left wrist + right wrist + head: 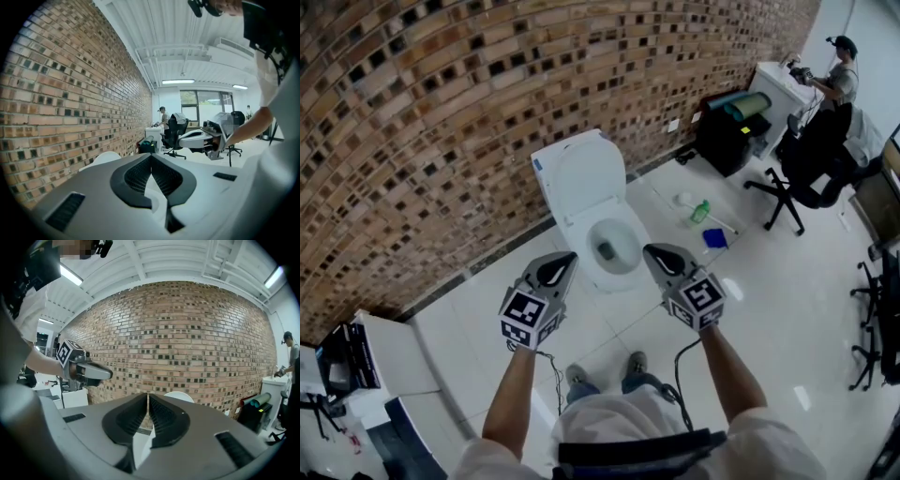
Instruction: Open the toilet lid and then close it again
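The white toilet [614, 246] stands against the brick wall with its lid [581, 178] raised upright, so the bowl is uncovered. My left gripper [565, 259] hovers just left of the bowl's front, jaws shut and empty. At the bowl's right front my right gripper [655, 252] is also shut with nothing in it. Neither touches the toilet. The left gripper view has the lid's top [105, 158] past the closed left gripper [151, 155] and the right gripper [199, 138] off to the side. Beyond the closed right gripper [147, 395], the right gripper view shows the lid [180, 396] and the left gripper [91, 373].
A green bottle [700, 211], a brush and a blue item [715, 238] lie on the floor right of the toilet. Farther right are a black bin [731, 131], an office chair [802, 169] and a person [839, 80]. A white cabinet [380, 361] stands at the left.
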Tool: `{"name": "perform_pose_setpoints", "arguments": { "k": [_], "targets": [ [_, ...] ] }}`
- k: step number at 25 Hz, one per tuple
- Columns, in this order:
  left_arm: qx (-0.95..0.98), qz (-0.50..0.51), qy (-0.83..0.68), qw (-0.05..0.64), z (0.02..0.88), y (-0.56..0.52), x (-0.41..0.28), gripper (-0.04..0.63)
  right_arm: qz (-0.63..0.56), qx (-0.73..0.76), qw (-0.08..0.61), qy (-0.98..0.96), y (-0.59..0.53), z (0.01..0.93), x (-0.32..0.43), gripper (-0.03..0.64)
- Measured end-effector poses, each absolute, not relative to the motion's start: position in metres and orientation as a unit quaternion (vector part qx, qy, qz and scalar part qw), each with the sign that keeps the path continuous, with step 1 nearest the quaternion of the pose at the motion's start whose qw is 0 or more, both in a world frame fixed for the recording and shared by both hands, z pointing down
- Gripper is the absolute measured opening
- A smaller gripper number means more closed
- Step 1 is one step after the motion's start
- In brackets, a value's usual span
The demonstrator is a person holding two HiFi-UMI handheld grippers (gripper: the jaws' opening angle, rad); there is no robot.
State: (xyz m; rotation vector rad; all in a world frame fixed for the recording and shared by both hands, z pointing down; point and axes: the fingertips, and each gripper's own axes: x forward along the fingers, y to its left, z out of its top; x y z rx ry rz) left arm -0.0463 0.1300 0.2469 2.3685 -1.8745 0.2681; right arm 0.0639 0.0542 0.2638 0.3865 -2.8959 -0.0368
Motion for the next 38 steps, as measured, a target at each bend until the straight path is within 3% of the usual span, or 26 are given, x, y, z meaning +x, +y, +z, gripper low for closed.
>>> {"name": "perform_pose_setpoints", "arguments": {
  "k": [13, 23, 38],
  "targets": [
    [0.748, 0.062, -0.661, 0.027, 0.217, 0.123, -0.010, -0.005, -0.026, 0.091, 0.097, -0.991, 0.038, 0.245, 0.110, 0.011],
    [0.704, 0.059, -0.707, 0.036, 0.233, 0.069, 0.030, -0.005, -0.004, 0.052, 0.121, -0.991, -0.057, 0.267, 0.187, 0.011],
    [0.626, 0.041, -0.775, 0.082, 0.286, -0.094, 0.018, -0.005, -0.062, -0.126, 0.184, -0.973, -0.248, 0.287, 0.112, 0.022]
  ]
}}
